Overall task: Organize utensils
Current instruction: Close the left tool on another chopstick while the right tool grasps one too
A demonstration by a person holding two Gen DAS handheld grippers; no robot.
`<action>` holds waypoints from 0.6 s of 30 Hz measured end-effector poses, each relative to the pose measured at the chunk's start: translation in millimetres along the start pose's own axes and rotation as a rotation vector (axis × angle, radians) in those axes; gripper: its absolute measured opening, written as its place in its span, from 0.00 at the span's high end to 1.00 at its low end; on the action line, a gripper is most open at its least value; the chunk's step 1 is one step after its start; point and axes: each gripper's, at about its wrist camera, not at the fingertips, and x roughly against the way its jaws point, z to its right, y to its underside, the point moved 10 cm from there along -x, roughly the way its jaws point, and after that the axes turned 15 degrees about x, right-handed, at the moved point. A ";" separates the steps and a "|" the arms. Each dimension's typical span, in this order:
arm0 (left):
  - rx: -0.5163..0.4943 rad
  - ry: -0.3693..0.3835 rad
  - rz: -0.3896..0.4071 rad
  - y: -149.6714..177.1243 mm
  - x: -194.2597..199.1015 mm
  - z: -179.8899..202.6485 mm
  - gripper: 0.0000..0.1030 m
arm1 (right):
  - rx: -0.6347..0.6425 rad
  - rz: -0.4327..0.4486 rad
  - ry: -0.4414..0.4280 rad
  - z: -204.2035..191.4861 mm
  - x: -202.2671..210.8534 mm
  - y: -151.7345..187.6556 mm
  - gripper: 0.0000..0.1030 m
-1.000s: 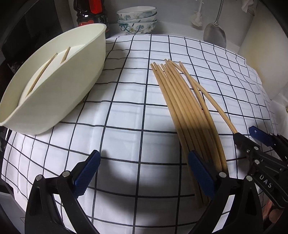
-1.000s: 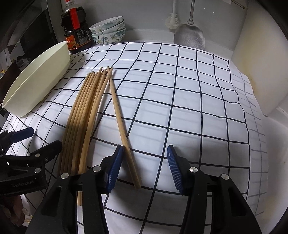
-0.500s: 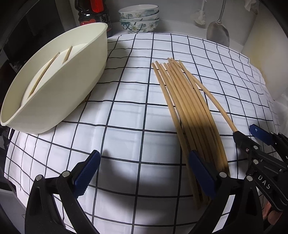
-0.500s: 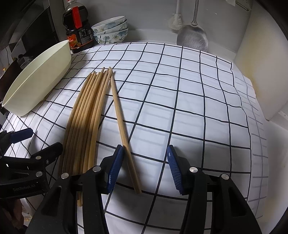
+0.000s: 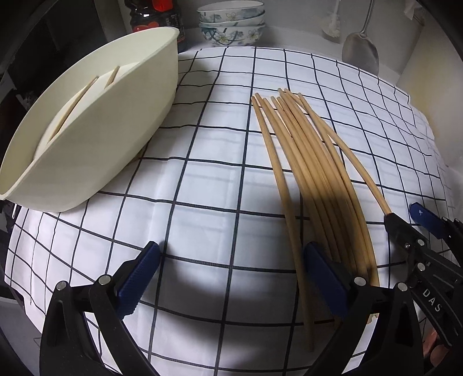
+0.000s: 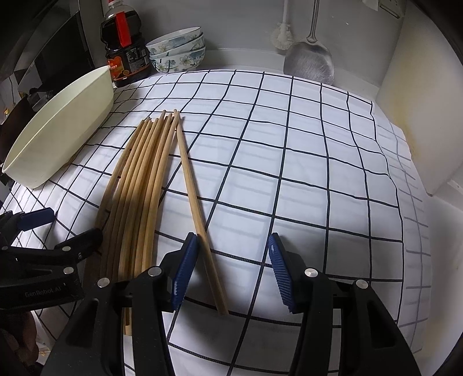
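Your left gripper [image 5: 231, 277] hangs over the checked cloth [image 5: 202, 185] with its blue pads spread wide and nothing between them; its right pad sits just above the near ends of the bundle of chopsticks [image 5: 312, 179], which fans out across the cloth towards the back wall. Your right gripper [image 6: 233, 270] is also open, its jaws about half spread; one single chopstick [image 6: 194, 202] lies apart from the bundle on its right side, and its near end rests on the cloth between your right pads, close beside the left one, with no pad pressing on it. The cream tray [image 5: 95, 138] stands at the left edge of the cloth, well apart from the bundle; two chopsticks [image 5: 84, 98] already lie inside it. Behind the cloth you have a stack of flowered bowls [image 5: 231, 23], a dark sauce bottle [image 6: 124, 52], a metal spatula [image 6: 309, 60] hanging against the wall and a white brush [image 6: 282, 31] beside it.
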 end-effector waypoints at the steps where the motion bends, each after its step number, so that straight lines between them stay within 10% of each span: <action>1: 0.005 0.001 0.001 -0.9 -0.4 -0.9 0.06 | 0.001 0.002 0.000 0.1 -0.8 -1.3 0.52; 18: -0.006 0.035 0.062 -23.1 -2.5 22.2 0.41 | 0.098 0.038 -0.032 -6.4 -23.2 -40.7 0.52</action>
